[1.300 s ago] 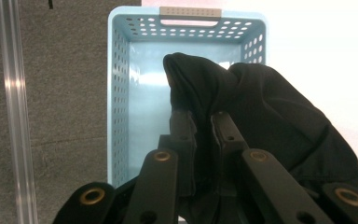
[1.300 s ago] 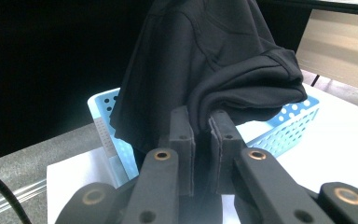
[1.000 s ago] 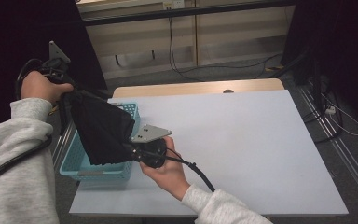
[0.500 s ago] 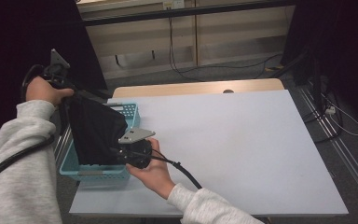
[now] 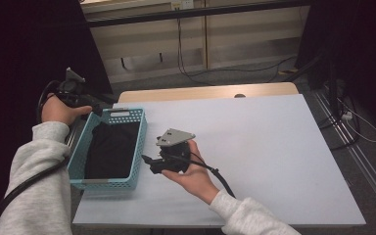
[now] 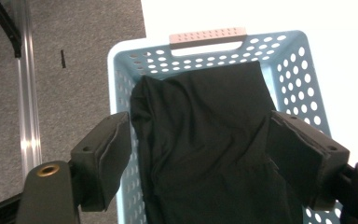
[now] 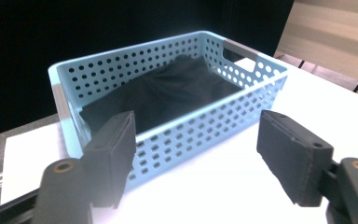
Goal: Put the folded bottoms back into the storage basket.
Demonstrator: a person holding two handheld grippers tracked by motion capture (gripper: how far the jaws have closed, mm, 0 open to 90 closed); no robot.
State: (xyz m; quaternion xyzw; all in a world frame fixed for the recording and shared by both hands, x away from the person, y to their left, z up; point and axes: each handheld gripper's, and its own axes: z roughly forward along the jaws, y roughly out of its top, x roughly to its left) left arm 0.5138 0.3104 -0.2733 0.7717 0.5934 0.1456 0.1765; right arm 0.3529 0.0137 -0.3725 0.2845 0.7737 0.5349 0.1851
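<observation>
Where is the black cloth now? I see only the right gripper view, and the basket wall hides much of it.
Observer: In the high view, the black cloth lies fully inside the blue basket.
Operator: Is the left gripper holding it?
Observer: No. In the left gripper view, the left gripper has just opened its jaws; they hang above the cloth.
Operator: And where does the basket stand?
Observer: At the left edge of the white table, with the right gripper beside it, open.

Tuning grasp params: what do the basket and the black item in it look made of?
Basket: likely moulded plastic, light blue with a slight sheen; rigid perforated walls and a cut-out handle. Black item: looks like soft matte fabric, since it folds and creases; the fibre can't be told.
</observation>
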